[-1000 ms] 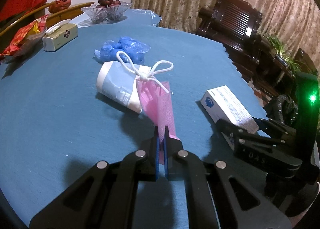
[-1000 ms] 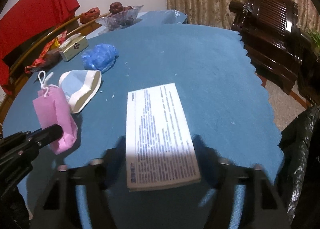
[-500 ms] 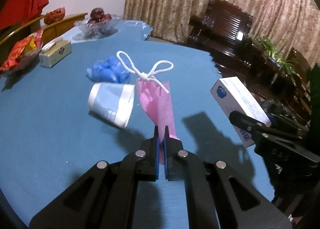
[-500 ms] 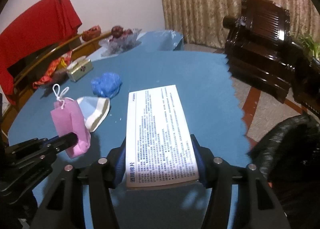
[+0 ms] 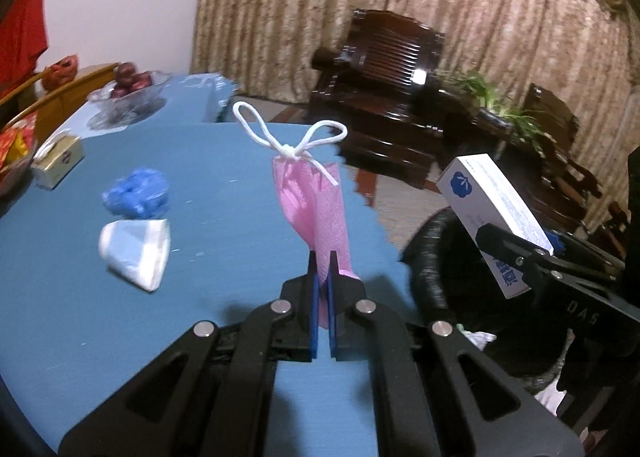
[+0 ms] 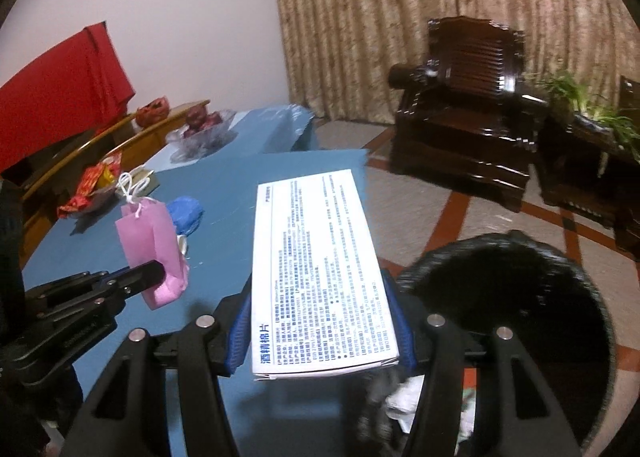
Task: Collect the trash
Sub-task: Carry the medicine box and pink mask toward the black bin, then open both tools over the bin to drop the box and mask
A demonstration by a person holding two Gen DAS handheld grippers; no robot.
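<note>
With the left gripper (image 5: pixel 323 273) pinching a pink mask (image 5: pixel 316 205) and the right gripper (image 6: pixel 320 321) clamping a white box (image 6: pixel 316 261), both hang beside the black bin (image 6: pixel 520 285); next, probably release over it.

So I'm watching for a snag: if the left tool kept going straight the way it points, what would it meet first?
Probably the blue tablecloth. The left tool, shut on the pink mesh pouch, angles down toward it, though depth is unclear.
</note>
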